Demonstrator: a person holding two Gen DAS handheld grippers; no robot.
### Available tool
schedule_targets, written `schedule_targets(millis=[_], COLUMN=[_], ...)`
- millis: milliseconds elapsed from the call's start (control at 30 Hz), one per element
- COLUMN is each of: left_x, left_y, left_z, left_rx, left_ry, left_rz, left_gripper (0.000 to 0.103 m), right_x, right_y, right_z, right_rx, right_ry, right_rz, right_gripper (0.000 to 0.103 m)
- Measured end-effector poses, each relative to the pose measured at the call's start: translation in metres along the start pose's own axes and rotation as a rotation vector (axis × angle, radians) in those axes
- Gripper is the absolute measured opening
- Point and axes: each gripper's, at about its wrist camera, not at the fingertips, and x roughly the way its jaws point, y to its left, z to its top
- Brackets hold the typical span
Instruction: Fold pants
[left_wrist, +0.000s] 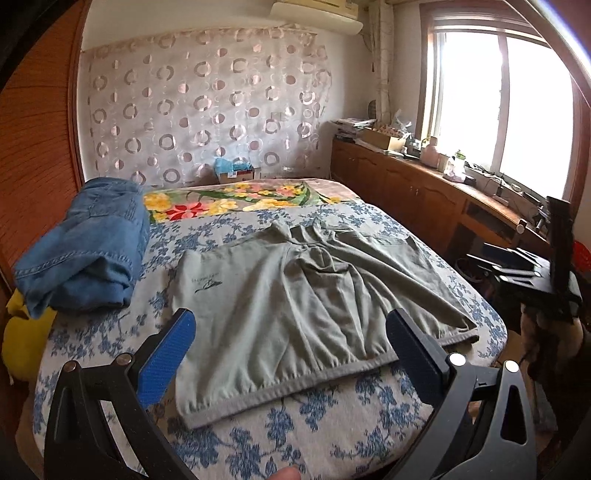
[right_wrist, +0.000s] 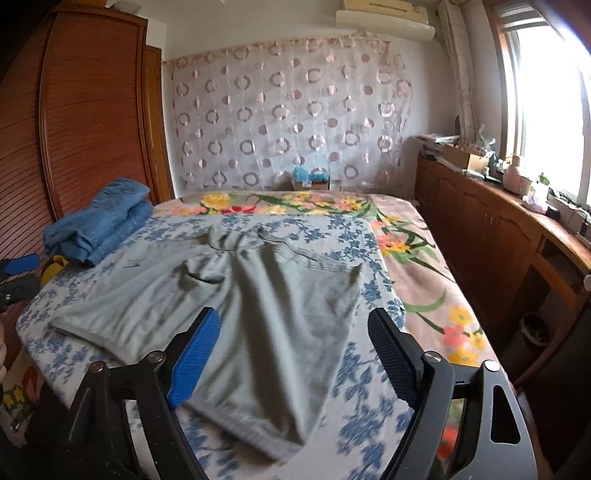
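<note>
Your left gripper (left_wrist: 291, 347) hangs above the near edge of the bed, its jaws spread wide with nothing between them; the blue pad (left_wrist: 168, 360) sits at 9 o'clock of the grey-green shorts (left_wrist: 295, 291) and the black pad (left_wrist: 415, 349) overlaps their hem at 3 o'clock. At 10 o'clock of the shorts lies a folded pile of blue denim (left_wrist: 85, 247), with something yellow (left_wrist: 26, 332) tucked below it.

The shorts lie spread on the blue-flowered sheet (left_wrist: 332, 428), waistband toward the far side, both legs fanned toward you, the cloth rumpled with creases around the crotch. A small dark logo (left_wrist: 207, 282) marks the left leg, and a paler band edges each hem.

Your right gripper (right_wrist: 291, 347) is likewise wide apart and empty, hovering over the nearer leg of the shorts (right_wrist: 266, 302), which reaches to 6 o'clock in that view. The denim (right_wrist: 99, 225) sits at 10 o'clock there, and a bright floral blanket (right_wrist: 424, 280) shows at 3 o'clock.
</note>
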Motion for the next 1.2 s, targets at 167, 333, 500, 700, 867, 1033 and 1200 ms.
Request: schedule_targets(millis=[167,333,500,700,867,1033,1200], left_x=[0.019,0.037,0.049,0.054,0.072,0.083,0.098], left_y=[-0.004,-0.007,-0.018,-0.022,-0.005,0.011,0.024], left_z=[0.005,0.009,0.011,0.014,0.016,0.014,0.009], left_rx=[0.029,0.061,0.119,0.104,0.028,-0.011,-0.026], left_ry=[0.004,-0.003,0.003,0.039,0.102,0.124,0.166], left_rz=[-0.016,-0.023,-0.018,-0.055,-0.069,-0.055,-0.044], left_gripper=[0.103,0.103,0.103,0.103,0.103,0.103,0.103], right_x=[0.022,0.049,0.064,0.083,0.076,0.063,0.057], right_y=[-0.005,-0.009,-0.017,-0.034,-0.036,-0.031,-0.032], right_z=[0.020,0.036,0.052,0.063,0.067,0.076,0.085], right_rx=[-0.013,0.007,0.023,0.086,0.083,0.041,0.027], right_ry=[0.063,0.130,0.196,0.298,0.320,0.329,0.339], right_rz=[-0.026,-0.023,-0.024,-0.007,-0.011,-0.006,-0.031], right_gripper=[0.072,0.072,0.072,0.066,0.055,0.032,0.003])
